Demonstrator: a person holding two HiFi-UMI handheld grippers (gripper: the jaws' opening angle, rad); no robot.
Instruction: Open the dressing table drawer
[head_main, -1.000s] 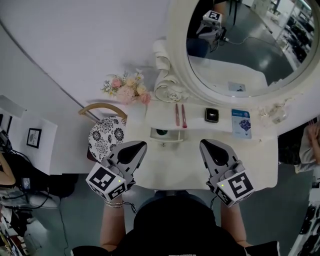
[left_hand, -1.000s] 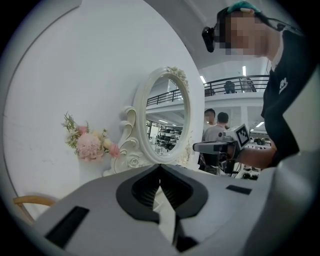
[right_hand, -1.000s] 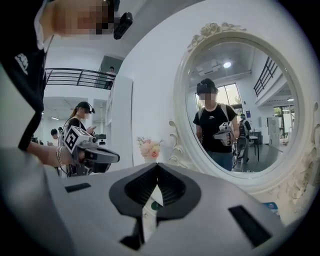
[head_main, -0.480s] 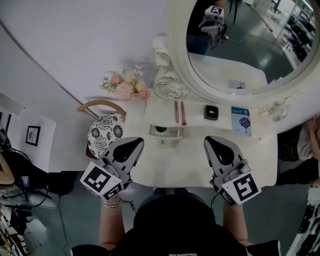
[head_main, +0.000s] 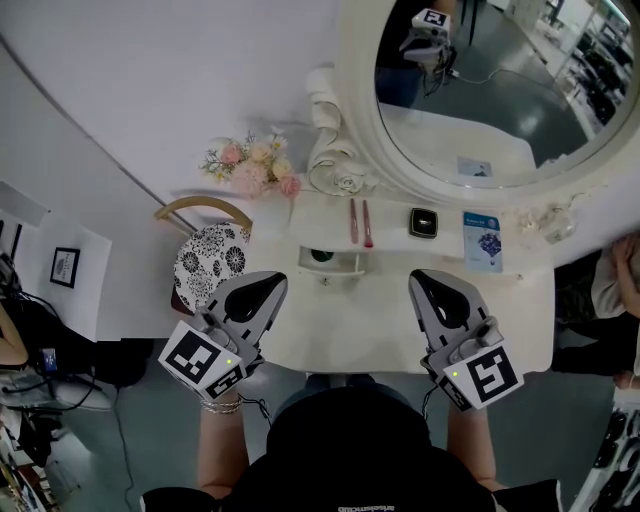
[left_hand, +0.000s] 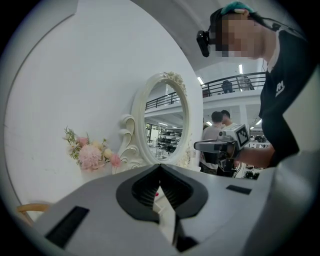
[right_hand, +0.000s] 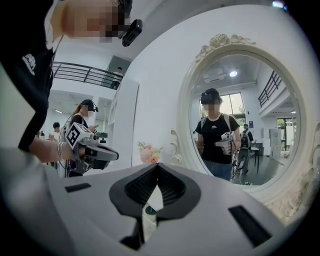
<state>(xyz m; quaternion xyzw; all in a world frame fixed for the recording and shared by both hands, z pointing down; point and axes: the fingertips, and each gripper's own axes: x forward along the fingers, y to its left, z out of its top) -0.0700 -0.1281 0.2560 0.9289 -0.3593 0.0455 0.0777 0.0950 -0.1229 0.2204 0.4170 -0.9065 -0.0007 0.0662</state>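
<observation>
Left gripper (head_main: 268, 288) & right gripper (head_main: 420, 282) hover over desk (head_main: 385, 325), well apart, both w/ jaws clenched, nothing in them. Drawer (head_main: 335, 264) sits btwn them toward desk's back, partly open; bare desk top lies in front of it.

Nothing legible: print on blue packet (head_main: 482, 241) just below the mirror (head_main: 352, 100) too small; only coded square markers on left gripper (head_main: 272, 284), right gripper (head_main: 419, 280).
</observation>
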